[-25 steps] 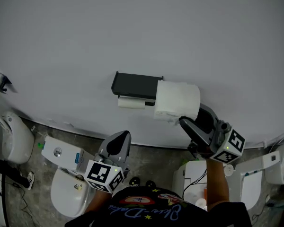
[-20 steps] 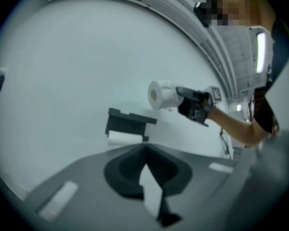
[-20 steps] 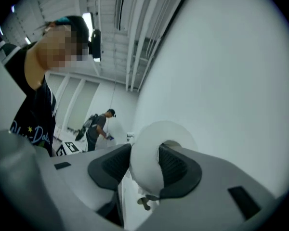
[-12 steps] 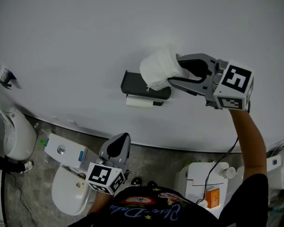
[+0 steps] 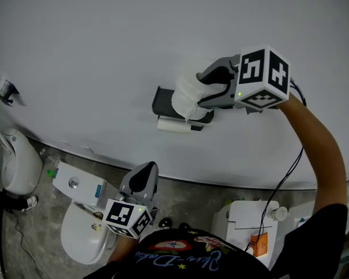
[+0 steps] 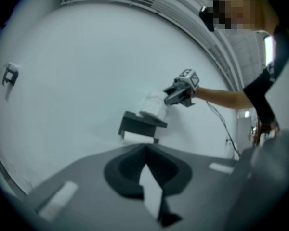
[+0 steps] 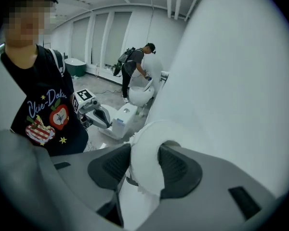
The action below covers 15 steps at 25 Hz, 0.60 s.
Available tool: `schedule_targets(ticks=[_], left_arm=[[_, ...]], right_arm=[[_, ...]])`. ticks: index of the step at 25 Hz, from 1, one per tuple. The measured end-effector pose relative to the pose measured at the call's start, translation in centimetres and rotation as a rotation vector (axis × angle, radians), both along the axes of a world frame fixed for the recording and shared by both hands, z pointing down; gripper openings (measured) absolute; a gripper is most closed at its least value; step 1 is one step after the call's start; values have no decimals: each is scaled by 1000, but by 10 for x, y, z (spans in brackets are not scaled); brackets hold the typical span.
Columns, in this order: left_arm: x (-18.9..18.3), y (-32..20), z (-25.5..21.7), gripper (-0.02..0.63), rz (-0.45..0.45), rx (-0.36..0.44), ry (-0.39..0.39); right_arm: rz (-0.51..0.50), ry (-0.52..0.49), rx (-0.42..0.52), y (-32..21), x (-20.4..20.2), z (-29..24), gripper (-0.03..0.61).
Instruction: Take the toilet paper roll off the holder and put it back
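A white toilet paper roll (image 5: 188, 96) is pressed between the pads of my right gripper (image 5: 205, 89), held against the white wall just above the right end of the black holder (image 5: 166, 108). A second, thinner white roll (image 5: 173, 125) sits on the bar under the holder. In the right gripper view the roll (image 7: 145, 163) fills the gap between both dark pads. My left gripper (image 5: 143, 180) hangs low over the floor, jaws together; in its own view the left gripper (image 6: 147, 177) points up at the holder (image 6: 135, 124) and the roll (image 6: 154, 105).
A white toilet (image 5: 84, 237) with its cistern (image 5: 75, 185) stands on the floor below the holder, another toilet (image 5: 11, 167) at the left and a white unit (image 5: 250, 220) at the right. A small fitting (image 5: 4, 90) is on the wall. A person (image 7: 135, 66) bends over a toilet far off.
My right gripper has carried the roll from beside the holder's right end up and leftward, and now holds it over the holder's top. The left gripper has stayed put.
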<state>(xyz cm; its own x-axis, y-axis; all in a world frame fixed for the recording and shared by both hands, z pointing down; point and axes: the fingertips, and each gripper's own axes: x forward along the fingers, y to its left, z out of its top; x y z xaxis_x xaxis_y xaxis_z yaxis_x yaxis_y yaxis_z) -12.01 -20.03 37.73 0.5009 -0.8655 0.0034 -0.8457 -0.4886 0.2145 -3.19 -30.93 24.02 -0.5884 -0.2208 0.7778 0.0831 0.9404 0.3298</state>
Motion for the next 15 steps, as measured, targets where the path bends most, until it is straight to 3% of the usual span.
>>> schedule_targets(ticks=[6,15], left_arm=[[-5,-2,-2,-2,-6,1,8],[-12,-1,2,-2,-16,-16,31]], right_arm=[[-13,4,-108,-9,-7,4,189],[-70,-71,-57,-4,-9,3,194]])
